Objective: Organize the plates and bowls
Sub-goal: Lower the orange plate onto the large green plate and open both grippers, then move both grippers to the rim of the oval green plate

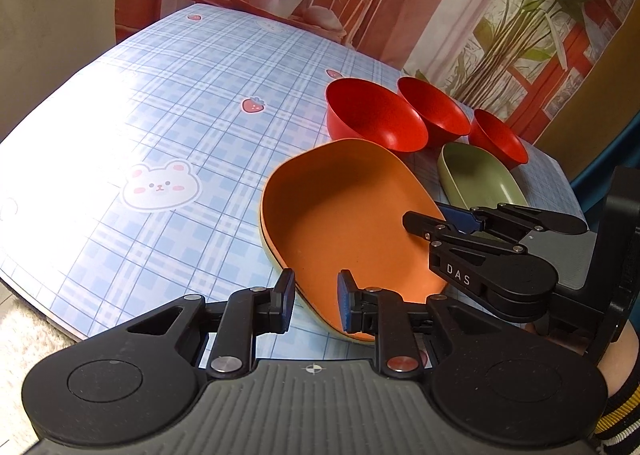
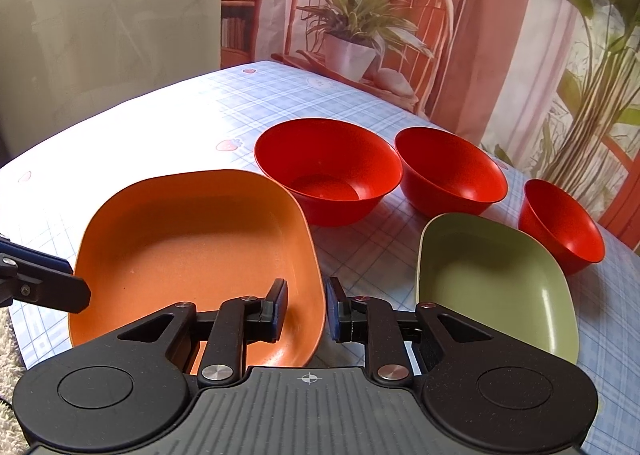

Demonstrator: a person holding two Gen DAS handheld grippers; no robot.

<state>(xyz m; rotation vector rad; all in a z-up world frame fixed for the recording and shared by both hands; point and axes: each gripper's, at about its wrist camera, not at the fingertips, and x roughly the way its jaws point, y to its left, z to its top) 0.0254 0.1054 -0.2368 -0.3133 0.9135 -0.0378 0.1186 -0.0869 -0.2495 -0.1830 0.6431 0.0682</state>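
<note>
An orange plate (image 1: 352, 223) lies on a pale yellow-green plate whose rim shows beneath it, on the checked tablecloth (image 1: 160, 127). My left gripper (image 1: 314, 305) is open, its fingers straddling the near rim of this stack. My right gripper (image 2: 306, 311) is open, its fingers straddling the orange plate's (image 2: 192, 251) right rim; it also shows in the left wrist view (image 1: 444, 221). A green plate (image 2: 492, 279) lies to the right. Three red bowls (image 2: 328, 171) (image 2: 450, 171) (image 2: 560, 227) stand separately behind the plates.
A printed backdrop with chair and potted plants (image 2: 360, 35) hangs behind the table. The table's near-left edge (image 1: 40, 303) drops to a pale rug. A wide stretch of tablecloth lies left of the plates.
</note>
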